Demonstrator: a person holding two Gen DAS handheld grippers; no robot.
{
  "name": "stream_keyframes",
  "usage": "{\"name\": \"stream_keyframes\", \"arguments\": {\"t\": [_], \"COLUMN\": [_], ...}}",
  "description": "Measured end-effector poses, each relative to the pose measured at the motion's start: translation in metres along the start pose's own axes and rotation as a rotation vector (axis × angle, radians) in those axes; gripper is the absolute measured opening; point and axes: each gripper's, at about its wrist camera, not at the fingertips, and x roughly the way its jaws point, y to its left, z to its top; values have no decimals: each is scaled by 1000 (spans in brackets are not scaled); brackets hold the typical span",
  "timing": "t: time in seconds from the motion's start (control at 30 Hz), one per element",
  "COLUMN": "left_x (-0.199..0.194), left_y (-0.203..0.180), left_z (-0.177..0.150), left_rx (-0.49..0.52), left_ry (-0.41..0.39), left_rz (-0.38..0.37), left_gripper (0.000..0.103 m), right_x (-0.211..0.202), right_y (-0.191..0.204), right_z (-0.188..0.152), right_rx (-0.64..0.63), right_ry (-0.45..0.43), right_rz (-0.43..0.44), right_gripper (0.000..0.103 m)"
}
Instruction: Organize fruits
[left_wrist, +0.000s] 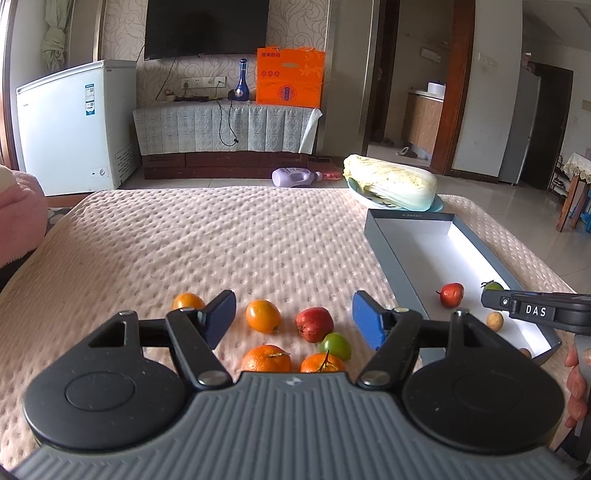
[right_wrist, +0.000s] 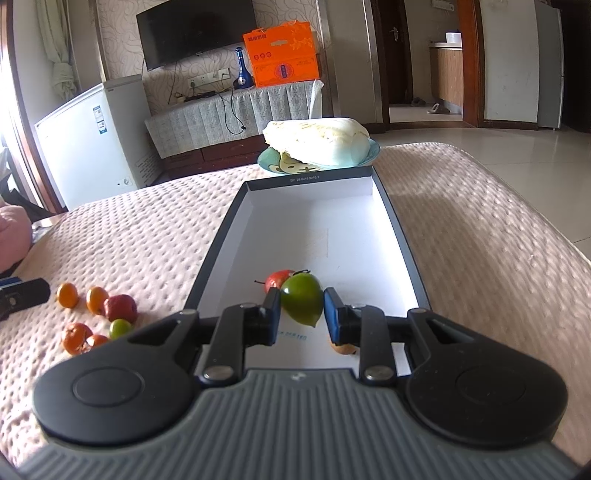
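Right gripper (left_wrist: 487, 298) with white "DAS" label (left_wrist: 535, 311); box (right_wrist: 402, 236) beyond

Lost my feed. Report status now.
Right tongs shut on green fruit over box. Left tongs open above loose fruit pile. Nothing in the way.

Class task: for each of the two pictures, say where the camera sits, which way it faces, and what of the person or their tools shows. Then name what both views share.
Left wrist: sits on the left gripper, looks forward and down over loose fruit on the bedspread; its open fingers, the right gripper's tip and a hand show.
Right wrist: sits on the right gripper, looks along the box; its fingers clamp a green fruit.
Shared: box, cabbage, red fruit, loose fruit.
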Motion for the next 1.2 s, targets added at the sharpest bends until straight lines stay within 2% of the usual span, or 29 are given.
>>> {"name": "stream_keyframes", "arguments": {"t": [0.17, 0.27, 0.33, 0.47, 0.6, 0.93, 1.2], "left_x": [-2, -2, 0, 0, -1, 3, 3], "left_y": [1, 3, 5, 9, 8, 10, 21], "left_z": [0, 1, 0, 0, 0, -1, -2], "left_rx": [3, 2, 1, -9, -4, -10, -20], "left_ry": [-8, -9, -3, -4, -4, 5, 10], "left_rz": [1, 4, 12, 16, 16, 22, 34], "left_gripper": [75, 76, 76, 76, 76, 76, 76], "right_x": [0, 2, 3, -4, -3, -11, -16], "right_y": [-1, 1, 2, -1, 2, 7, 26], "right_z": [0, -1, -1, 1, 0, 4, 3], "right_rx": [32, 21, 14, 44, 29, 31, -24], "right_ry": [0, 9, 13, -37, -22, -67, -126], "right_rz": [12, 6, 1, 8, 9, 31, 55], "right_gripper": [30, 41, 41, 41, 41, 41, 41]}}
